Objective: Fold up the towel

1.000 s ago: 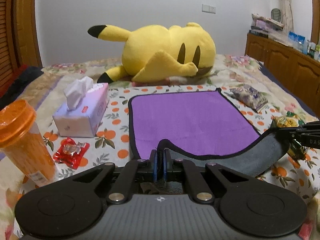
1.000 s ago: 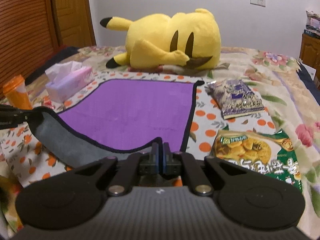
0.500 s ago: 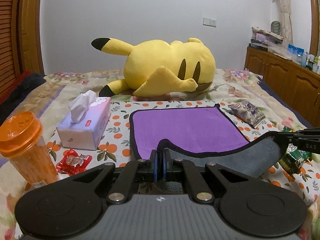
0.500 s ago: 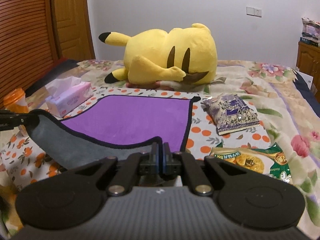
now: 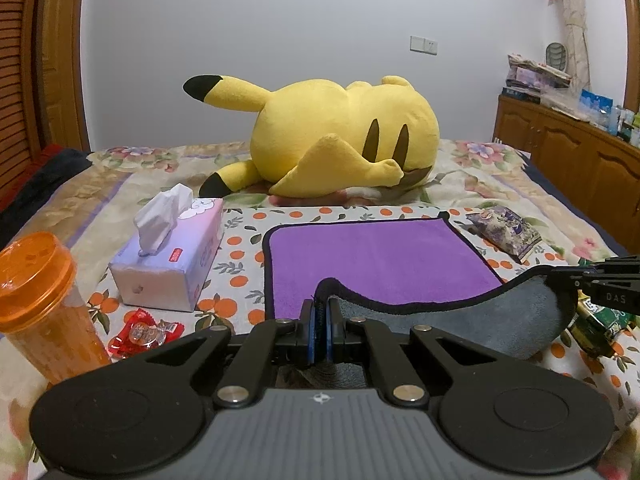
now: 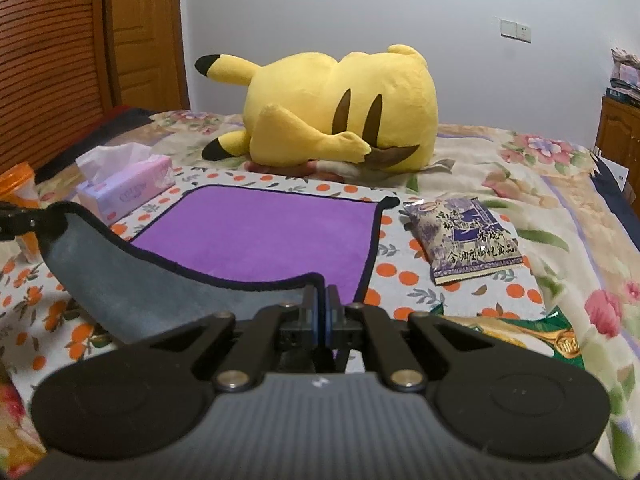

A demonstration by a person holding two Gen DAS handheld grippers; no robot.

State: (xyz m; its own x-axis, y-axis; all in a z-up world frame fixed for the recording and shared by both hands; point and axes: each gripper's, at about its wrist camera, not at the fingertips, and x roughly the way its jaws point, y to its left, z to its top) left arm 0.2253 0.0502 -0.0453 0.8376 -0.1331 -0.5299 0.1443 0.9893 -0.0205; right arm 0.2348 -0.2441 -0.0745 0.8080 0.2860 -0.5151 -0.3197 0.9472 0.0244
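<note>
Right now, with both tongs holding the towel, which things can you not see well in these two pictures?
- Towel near edge under the tongs: both views, hidden by each tool's black body.
- Green snack bag: right wrist view, partly behind the right tongs; in the left view, behind the lifted grey underside.
- Orange cup: right view, cut by the edge.
- Left tongs: pads hidden by pinched cloth.

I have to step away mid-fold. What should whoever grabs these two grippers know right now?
Left gripper: shut on the towel's near-left corner, lifted.
Right gripper: shut on the near-right corner, lifted.
Towel: far half lies flat, purple side up, on the bed before the plush; the near edge sags between the grippers, grey underside showing.
Done: both corners gripped and raised.
Left: carry them to the far edge, lay down, release.
</note>
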